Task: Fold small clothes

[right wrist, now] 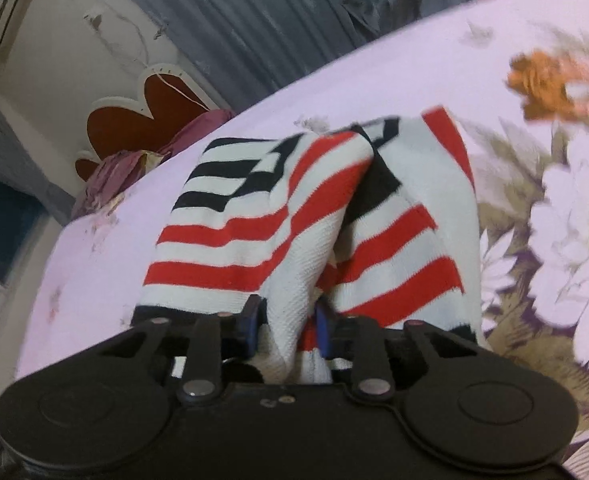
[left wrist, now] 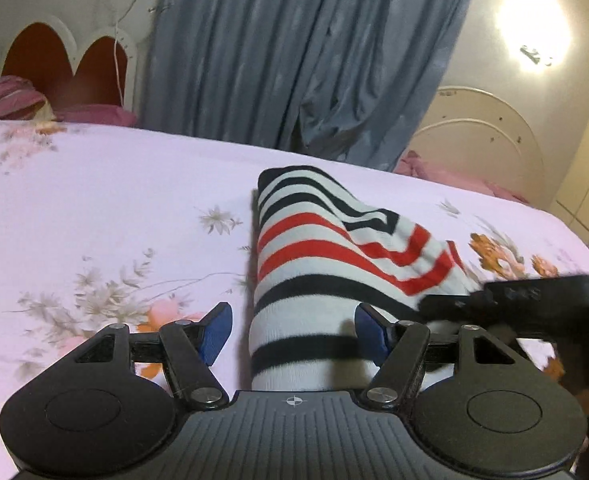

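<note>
A small striped garment, white with red and black bands, lies partly folded on the pink floral bedsheet. My left gripper is open, its blue pads wide apart on either side of the garment's near end without pressing it. In the right wrist view the same striped garment bunches up into a ridge, and my right gripper is shut on a pinch of its white cloth. The right gripper's black body shows at the garment's right edge in the left wrist view.
A grey-blue curtain hangs behind the bed. A scalloped white and red headboard with purple pillows stands at the far left. A bright lamp glares on the right wall, beside a white arched panel.
</note>
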### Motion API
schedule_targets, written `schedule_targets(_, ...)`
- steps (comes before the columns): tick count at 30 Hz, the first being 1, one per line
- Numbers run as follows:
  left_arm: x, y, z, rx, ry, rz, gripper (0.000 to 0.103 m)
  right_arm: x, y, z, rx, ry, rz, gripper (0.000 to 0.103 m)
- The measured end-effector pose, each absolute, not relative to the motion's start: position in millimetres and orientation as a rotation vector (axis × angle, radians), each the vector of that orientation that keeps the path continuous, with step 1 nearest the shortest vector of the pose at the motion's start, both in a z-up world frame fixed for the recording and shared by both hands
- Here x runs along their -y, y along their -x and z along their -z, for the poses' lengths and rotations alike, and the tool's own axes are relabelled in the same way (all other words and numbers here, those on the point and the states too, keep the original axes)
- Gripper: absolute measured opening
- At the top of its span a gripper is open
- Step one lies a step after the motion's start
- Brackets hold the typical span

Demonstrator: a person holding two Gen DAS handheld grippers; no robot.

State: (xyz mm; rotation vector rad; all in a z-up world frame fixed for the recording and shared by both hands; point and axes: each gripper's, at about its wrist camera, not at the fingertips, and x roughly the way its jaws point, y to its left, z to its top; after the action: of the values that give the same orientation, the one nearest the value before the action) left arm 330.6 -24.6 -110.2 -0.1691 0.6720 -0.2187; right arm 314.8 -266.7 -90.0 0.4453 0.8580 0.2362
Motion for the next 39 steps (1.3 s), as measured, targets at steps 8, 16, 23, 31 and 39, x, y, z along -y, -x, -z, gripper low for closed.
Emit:
schedule_targets(8, 59.2, -345.9, 113.5, -0.636, 0.152, 0.287, 0.067, 267.6, -301.2, 54.1, -0.698, -0.188, -0.184, 0.021)
schedule_targets(16, 73.5, -342.2, 116.2, -0.621, 0.082, 0.311, 0.067, 292.1, -295.6, 73.1, -0.733, -0.145, -0.116, 0.016)
schedule_targets(23, 65.9, -346.4, 120.1, -0.647, 0.081, 0.315, 0.068, 305.3, -301.1, 86.3, -0.8, -0.337, -0.166, 0.073)
schedule_targets(31, 66.5, -347.7, 122.6, -0.651, 0.082, 0.323, 0.068, 299.1, -322.9, 102.2, -0.851, -0.372, -0.173, 0.05)
schedule_targets(39, 67.6, -348.4, 121.7, -0.658, 0.074, 0.323, 0.068, 299.9, -324.0, 100.6, -0.833, -0.337, -0.153, 0.032)
